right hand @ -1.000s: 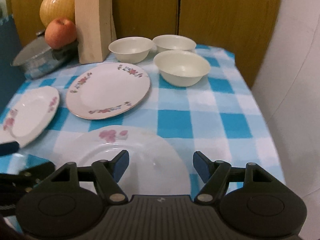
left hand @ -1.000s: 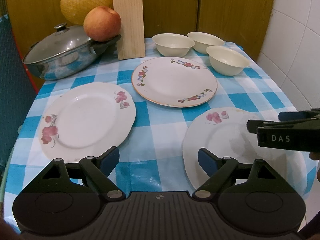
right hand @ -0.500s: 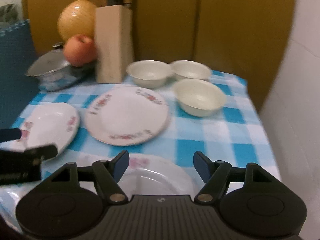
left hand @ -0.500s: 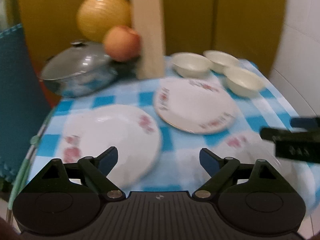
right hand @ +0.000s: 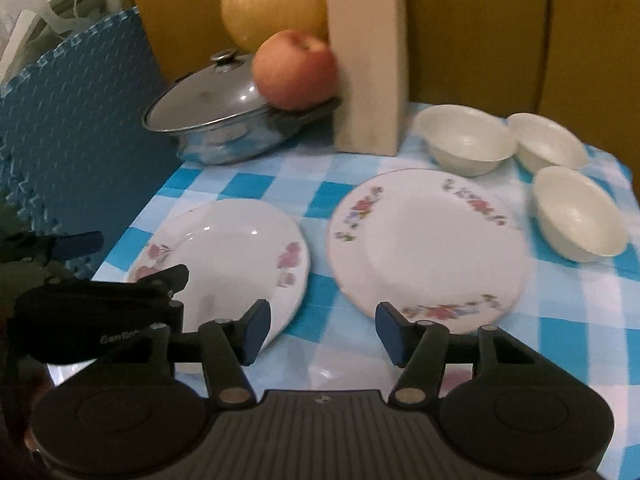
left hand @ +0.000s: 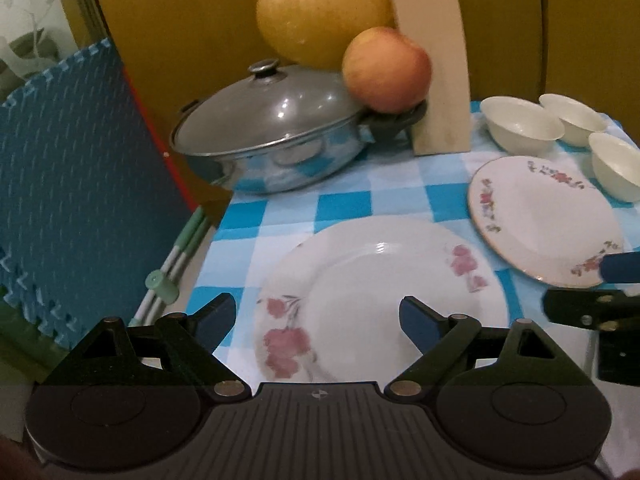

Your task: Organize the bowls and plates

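Observation:
A white plate with pink flowers lies on the blue checked cloth right in front of my left gripper, which is open and empty; the plate also shows in the right wrist view. A larger floral-rimmed plate lies ahead of my open, empty right gripper and shows in the left wrist view. Three cream bowls stand separately at the back right. The third plate is mostly hidden beneath the right gripper.
A lidded steel pot with an apple on its handle, a pomelo and a wooden knife block stand at the back. A blue foam mat leans at the table's left edge.
Both grippers have swung left. The left one now faces the left flowered plate; the right one has left the near-right plate and faces the gap between the two other plates.

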